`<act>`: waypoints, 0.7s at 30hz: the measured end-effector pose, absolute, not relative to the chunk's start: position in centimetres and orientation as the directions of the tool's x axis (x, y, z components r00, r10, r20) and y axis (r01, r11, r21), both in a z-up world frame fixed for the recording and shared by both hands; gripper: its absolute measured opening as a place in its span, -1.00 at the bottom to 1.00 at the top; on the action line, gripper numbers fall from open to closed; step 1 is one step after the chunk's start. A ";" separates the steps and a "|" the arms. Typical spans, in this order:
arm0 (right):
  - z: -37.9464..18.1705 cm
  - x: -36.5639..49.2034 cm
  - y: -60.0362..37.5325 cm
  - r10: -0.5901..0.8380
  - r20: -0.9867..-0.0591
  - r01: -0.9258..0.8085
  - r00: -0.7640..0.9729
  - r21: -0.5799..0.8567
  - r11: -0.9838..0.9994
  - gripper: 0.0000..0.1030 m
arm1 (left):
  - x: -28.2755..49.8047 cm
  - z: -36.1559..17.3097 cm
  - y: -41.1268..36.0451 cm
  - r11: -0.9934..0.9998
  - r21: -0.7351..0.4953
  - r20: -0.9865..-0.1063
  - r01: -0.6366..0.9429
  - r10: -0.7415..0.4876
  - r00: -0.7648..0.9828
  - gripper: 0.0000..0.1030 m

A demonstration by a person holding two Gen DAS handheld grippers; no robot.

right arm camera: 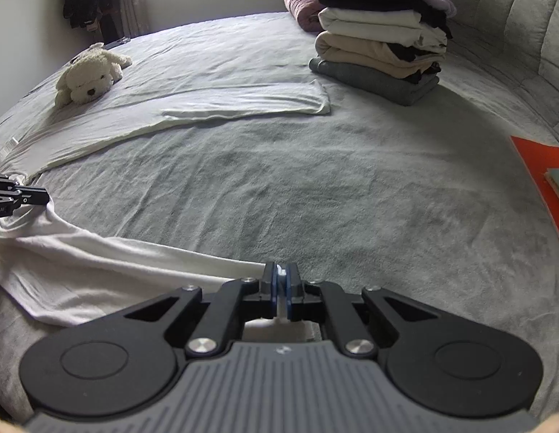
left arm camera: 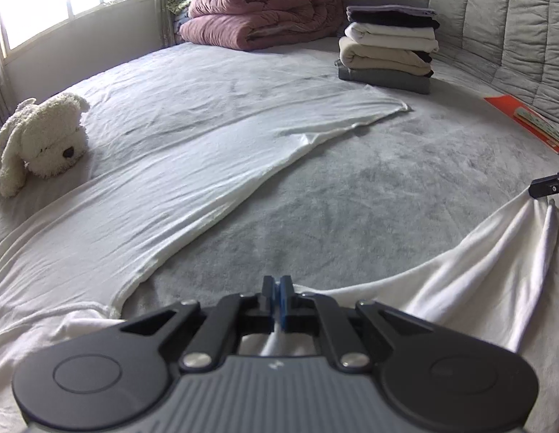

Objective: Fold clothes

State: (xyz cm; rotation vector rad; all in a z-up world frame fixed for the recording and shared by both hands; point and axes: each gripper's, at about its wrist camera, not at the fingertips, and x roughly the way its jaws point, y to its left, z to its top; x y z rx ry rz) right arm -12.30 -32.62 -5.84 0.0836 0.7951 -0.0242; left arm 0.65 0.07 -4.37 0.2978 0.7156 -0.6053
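Observation:
A white garment [left arm camera: 164, 166] lies spread on the grey bed, one long part reaching toward the far right. My left gripper [left arm camera: 277, 288] is shut on its near edge, white cloth showing between the jaws. My right gripper [right arm camera: 281, 281] is shut on another part of the same garment [right arm camera: 99, 252], which hangs in a slack fold between the two grippers. The right gripper also shows in the left wrist view [left arm camera: 548, 184], and the left gripper in the right wrist view [right arm camera: 23, 196].
A stack of folded clothes [left arm camera: 387, 50] [right arm camera: 380, 36] stands at the far right. A folded pink quilt [left arm camera: 261, 14] lies behind it. A white plush dog [left arm camera: 41, 137] [right arm camera: 91, 75] lies at the left. An orange book [left arm camera: 528, 119] [right arm camera: 539, 169] is at the right, by the quilted headboard [left arm camera: 496, 18].

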 end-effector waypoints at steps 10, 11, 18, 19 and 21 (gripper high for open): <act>-4.9 -9.8 -33.9 -0.016 -0.687 0.091 0.727 0.073 0.993 -0.91 | 2.4 -4.8 -0.5 0.873 0.025 -0.650 0.487 -0.356 0.672 -0.95; -5.0 -9.7 -34.2 -0.006 -0.690 0.094 0.724 0.090 0.992 -0.91 | 2.4 -5.0 -0.7 0.874 0.034 -0.652 0.485 -0.348 0.673 -0.95; -5.9 -9.0 -36.3 0.067 -0.709 0.113 0.702 0.203 0.973 -0.84 | 1.5 -5.6 -1.8 0.868 0.104 -0.656 0.485 -0.306 0.689 -0.76; -6.0 -8.9 -36.6 0.077 -0.711 0.116 0.699 0.219 0.969 -0.78 | 1.1 -5.3 -1.9 0.870 0.102 -0.651 0.483 -0.309 0.693 -0.56; -6.2 -8.8 -37.1 0.099 -0.714 0.122 0.693 0.251 0.960 -0.68 | 0.3 -4.6 -2.0 0.871 0.093 -0.637 0.482 -0.320 0.701 -0.32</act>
